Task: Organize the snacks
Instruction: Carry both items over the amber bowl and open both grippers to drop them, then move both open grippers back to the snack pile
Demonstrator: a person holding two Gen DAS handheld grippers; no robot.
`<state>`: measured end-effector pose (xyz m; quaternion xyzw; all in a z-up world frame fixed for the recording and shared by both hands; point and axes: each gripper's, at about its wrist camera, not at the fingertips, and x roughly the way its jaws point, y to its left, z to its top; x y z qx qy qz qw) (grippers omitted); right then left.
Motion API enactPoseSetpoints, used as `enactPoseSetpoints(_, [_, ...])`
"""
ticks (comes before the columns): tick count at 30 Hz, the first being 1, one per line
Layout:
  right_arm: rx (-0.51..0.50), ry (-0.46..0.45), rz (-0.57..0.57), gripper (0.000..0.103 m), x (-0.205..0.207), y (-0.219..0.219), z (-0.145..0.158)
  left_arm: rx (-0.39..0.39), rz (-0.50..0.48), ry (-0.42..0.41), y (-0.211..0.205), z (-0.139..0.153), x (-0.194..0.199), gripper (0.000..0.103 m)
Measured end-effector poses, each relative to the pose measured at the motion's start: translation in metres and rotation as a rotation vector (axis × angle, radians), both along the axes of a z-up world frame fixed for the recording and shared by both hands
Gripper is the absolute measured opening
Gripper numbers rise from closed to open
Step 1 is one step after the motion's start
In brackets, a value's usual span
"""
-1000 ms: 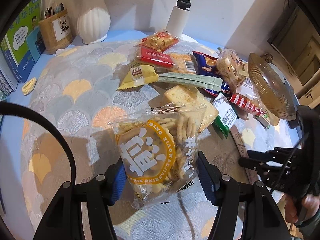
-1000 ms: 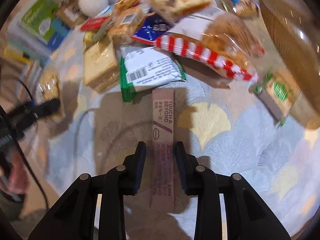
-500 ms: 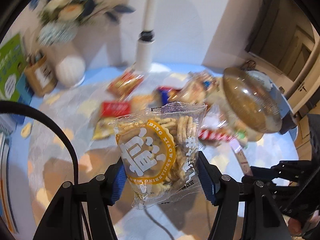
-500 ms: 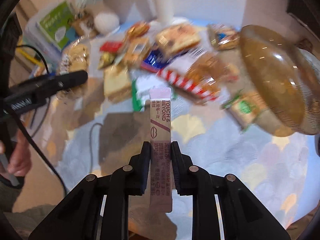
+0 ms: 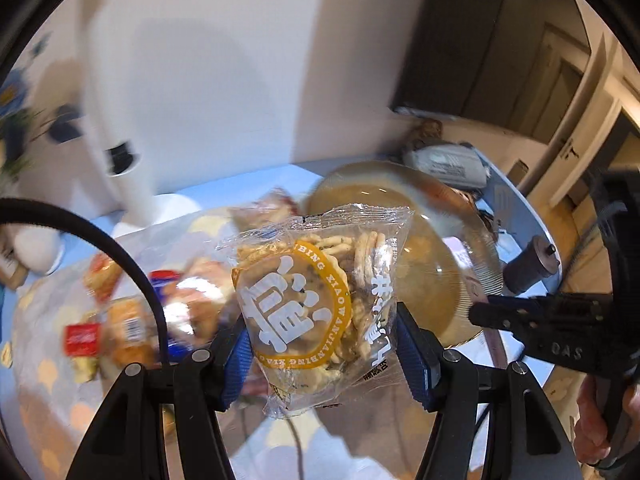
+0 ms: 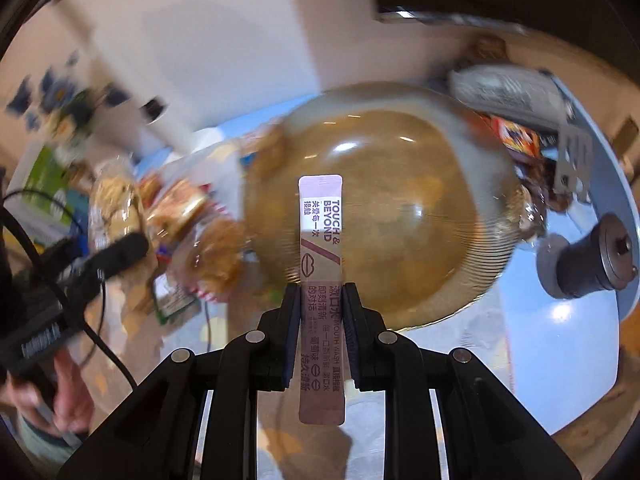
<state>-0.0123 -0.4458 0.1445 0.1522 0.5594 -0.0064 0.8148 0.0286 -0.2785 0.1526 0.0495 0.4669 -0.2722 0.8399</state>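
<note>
Above the cloth, your left gripper (image 5: 320, 344) is clamped on the cracker bag (image 5: 316, 308) by its sides, and your right gripper (image 6: 322, 320) is pinched tight on the sachet (image 6: 321, 280) below its middle. Both hang in the air in front of the bowl (image 6: 380, 216), which looks empty, though blur leaves that unsure. Bring each over the bowl's middle before you let go, not its rim. Drop the bag first, low, so it does not bounce out. Keep your grippers apart so they do not clash. Leave the loose snacks (image 5: 132, 324) for later trips.
</note>
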Motion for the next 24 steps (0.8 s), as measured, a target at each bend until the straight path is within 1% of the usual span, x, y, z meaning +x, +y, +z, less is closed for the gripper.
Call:
enactPoseSetpoints(1, [0.016, 0.014, -0.010, 0.020, 0.002, -0.009, -0.003, 0.007, -0.009, 0.011, -0.011, -0.003, 0.001, 0.063])
enactPoseSetpoints(3, [0.055, 0.011, -0.016, 0.020, 0.009, -0.022, -0.005, 0.025, -0.004, 0.037, -0.031, -0.012, 0.007, 0.063])
enactPoseSetpoints(4, [0.066, 0.005, -0.015, 0.020, 0.014, -0.027, -0.005, 0.015, -0.002, 0.048, -0.038, -0.015, 0.010, 0.063])
enactPoseSetpoints(6, [0.046, -0.006, -0.020, 0.021, 0.019, -0.036, -0.003, -0.008, 0.007, 0.060, -0.049, -0.019, 0.017, 0.064])
enactPoseSetpoints(8, [0.046, 0.010, -0.028, 0.025, 0.023, -0.044, -0.006, -0.010, 0.027, 0.056, -0.057, -0.020, 0.023, 0.073])
enactPoseSetpoints(9, [0.056, 0.013, -0.033, 0.030, 0.024, -0.050, -0.007, -0.016, 0.037, 0.049, -0.058, -0.019, 0.025, 0.079])
enactPoseSetpoints(10, [0.066, 0.012, -0.039, 0.030, 0.025, -0.054, -0.009, -0.024, 0.043, 0.046, -0.057, -0.017, 0.026, 0.079])
enactPoseSetpoints(12, [0.079, 0.009, -0.041, 0.030, 0.022, -0.059, -0.010, -0.042, 0.057, 0.046, -0.051, -0.014, 0.026, 0.079])
enactPoseSetpoints(15, [0.091, 0.008, -0.025, 0.030, 0.016, -0.061, -0.012, -0.045, 0.090, 0.041, -0.034, -0.010, 0.024, 0.079])
enactPoseSetpoints(20, [0.099, 0.012, 0.029, 0.030, 0.004, -0.043, -0.015, -0.047, 0.168, 0.030, 0.010, -0.004, 0.012, 0.079])
enactPoseSetpoints(24, [0.120, 0.001, 0.074, 0.030, 0.001, -0.024, -0.012, -0.041, 0.251, 0.004, 0.058, 0.008, -0.004, 0.079])
